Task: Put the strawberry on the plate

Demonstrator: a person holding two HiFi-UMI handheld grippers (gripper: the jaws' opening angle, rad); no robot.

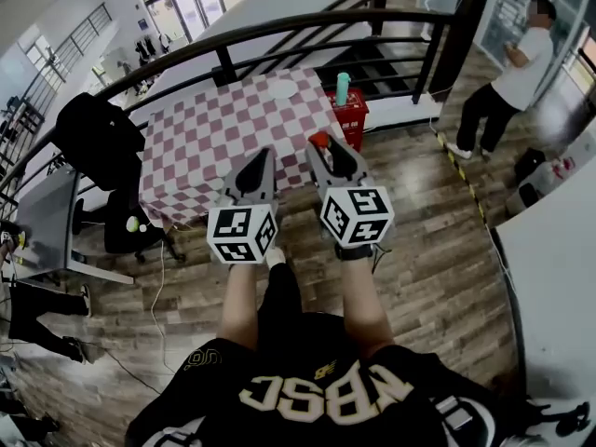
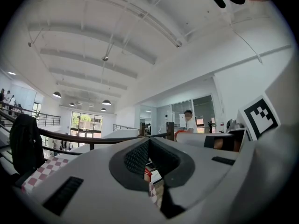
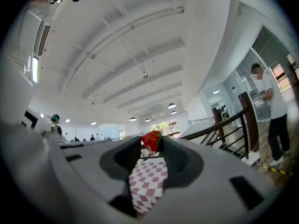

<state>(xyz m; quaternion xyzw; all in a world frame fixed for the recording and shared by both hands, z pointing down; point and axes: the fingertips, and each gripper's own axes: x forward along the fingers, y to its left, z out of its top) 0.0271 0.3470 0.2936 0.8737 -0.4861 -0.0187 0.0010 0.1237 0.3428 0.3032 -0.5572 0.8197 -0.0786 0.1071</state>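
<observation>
A red strawberry (image 1: 319,139) with a green top is pinched at the tip of my right gripper (image 1: 321,144), which is shut on it above the near right corner of the red-and-white checked table (image 1: 205,147). In the right gripper view the strawberry (image 3: 150,140) sits between the tips of the right gripper (image 3: 152,144), with the checked cloth (image 3: 148,181) below. A white plate (image 1: 282,88) lies near the table's far edge, beyond both grippers. My left gripper (image 1: 264,154) hangs beside the right one, over the table's near edge. Its tips (image 2: 148,140) meet with nothing between them.
A red crate (image 1: 352,119) with a teal bottle (image 1: 343,87) stands right of the table. A dark curved railing (image 1: 279,28) runs behind it. A black jacket hangs on a chair (image 1: 93,138) at the left. A person (image 1: 507,77) stands at the far right on the wood floor.
</observation>
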